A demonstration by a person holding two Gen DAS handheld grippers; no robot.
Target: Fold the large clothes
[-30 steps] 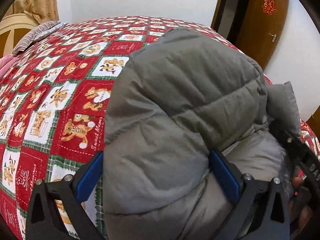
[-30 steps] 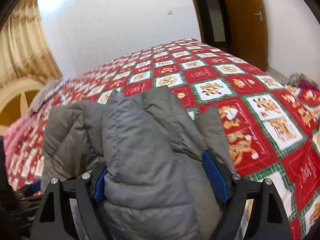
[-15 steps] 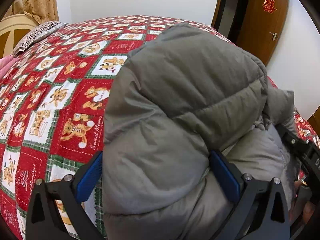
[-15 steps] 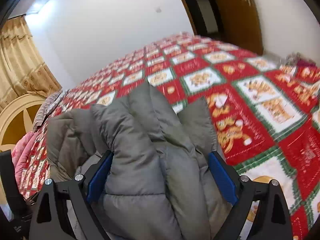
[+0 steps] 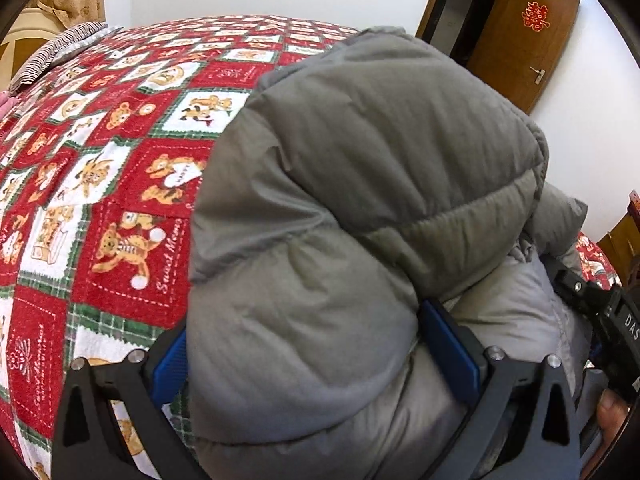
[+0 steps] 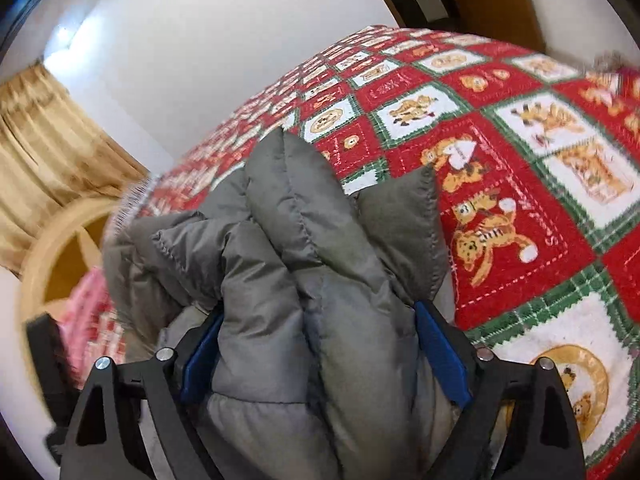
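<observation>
A grey puffer jacket (image 5: 360,184) is bunched up over a bed with a red, white and green teddy-bear quilt (image 5: 120,168). My left gripper (image 5: 316,360) is shut on a thick fold of the jacket, its blue pads (image 5: 448,352) pressed into the padding. My right gripper (image 6: 320,364) is shut on another bunched part of the same jacket (image 6: 304,248), held above the quilt (image 6: 520,184). The right gripper's black body (image 5: 600,312) shows at the right edge of the left wrist view. The jacket's lower part is hidden behind the folds.
A brown wooden door (image 5: 520,40) stands open beyond the bed. A striped pillow (image 5: 60,48) lies at the far left of the bed. Yellow curtains (image 6: 52,152) and a round wooden headboard (image 6: 52,256) are at the left.
The right gripper has swung and tilted with the jacket, so the quilt now fills more of its view. The jacket's bulk has risen a little higher in the left wrist view.
</observation>
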